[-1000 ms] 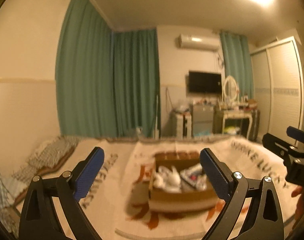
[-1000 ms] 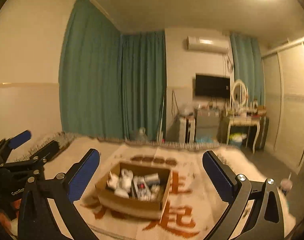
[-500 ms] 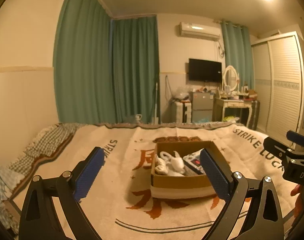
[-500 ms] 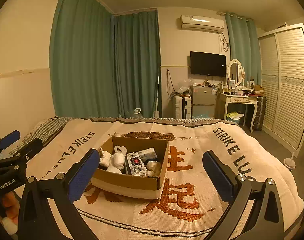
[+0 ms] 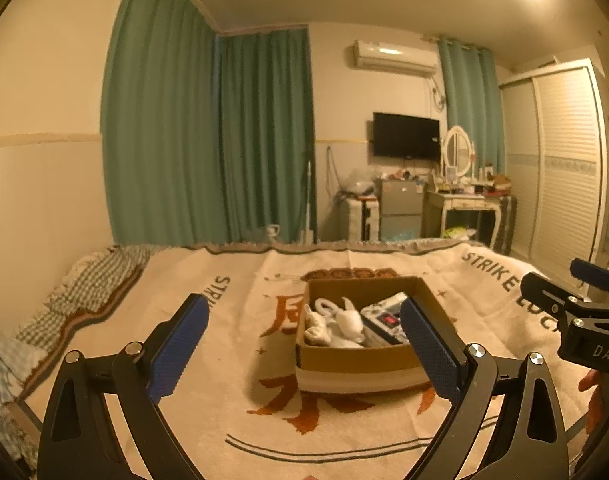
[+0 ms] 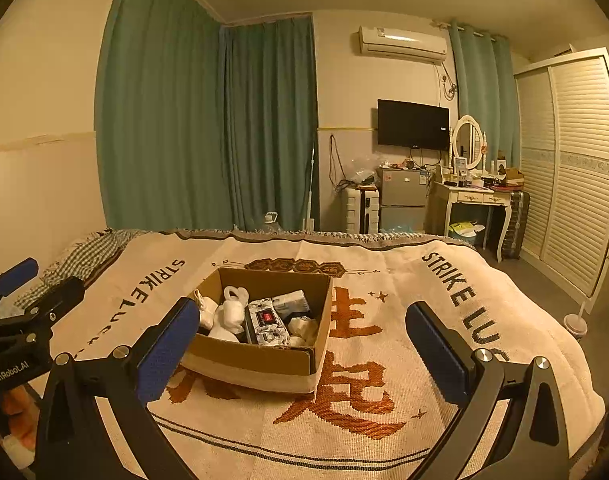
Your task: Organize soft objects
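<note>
The cardboard box [image 6: 260, 328] of soft white items [image 6: 230, 312] sits on the bed blanket [image 6: 384, 420], ahead of both grippers. Left gripper [image 5: 304, 354] and right gripper [image 6: 300, 348] hold jaws wide, empty. The box's long axis runs away from the jaws; it appears nearer the left gripper, which faces it more squarely.

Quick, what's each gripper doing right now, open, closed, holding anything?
Left gripper: open, holding nothing.
Right gripper: open, holding nothing.

Open cardboard box [image 6: 260, 354] at blanket centre, holding white soft items [image 6: 230, 314] at 9 o'clock, patterned packets [image 6: 266, 322] centrally, and possibly crumpled cloth [image 6: 302, 328] at 4 o'clock.
</note>
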Demonstrator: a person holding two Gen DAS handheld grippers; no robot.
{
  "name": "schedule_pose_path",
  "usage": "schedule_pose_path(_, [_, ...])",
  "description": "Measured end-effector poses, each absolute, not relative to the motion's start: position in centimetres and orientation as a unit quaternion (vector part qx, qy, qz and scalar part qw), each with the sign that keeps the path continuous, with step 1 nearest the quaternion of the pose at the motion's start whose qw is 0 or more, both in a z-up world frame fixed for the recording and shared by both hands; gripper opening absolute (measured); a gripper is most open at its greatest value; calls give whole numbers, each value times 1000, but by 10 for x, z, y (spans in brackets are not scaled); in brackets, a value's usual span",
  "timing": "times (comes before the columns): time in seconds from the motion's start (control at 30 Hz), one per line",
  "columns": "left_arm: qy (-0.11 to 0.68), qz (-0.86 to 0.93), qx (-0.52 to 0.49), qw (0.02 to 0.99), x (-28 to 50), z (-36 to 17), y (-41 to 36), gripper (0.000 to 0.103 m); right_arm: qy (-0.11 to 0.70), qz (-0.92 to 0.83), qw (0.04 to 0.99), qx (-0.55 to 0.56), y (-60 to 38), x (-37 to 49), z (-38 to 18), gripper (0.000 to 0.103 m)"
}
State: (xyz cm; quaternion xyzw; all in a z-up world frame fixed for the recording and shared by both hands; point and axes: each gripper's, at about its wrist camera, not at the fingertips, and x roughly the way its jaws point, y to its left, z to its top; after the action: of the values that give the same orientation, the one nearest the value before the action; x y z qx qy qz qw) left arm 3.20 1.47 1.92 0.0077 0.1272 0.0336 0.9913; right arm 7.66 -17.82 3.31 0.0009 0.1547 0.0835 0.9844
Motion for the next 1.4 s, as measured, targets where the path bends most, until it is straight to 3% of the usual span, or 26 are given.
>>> schedule_pose_path(1.4, [141,35,10,989,32,16,10,98,168,81,982,0,-173,78,27,103])
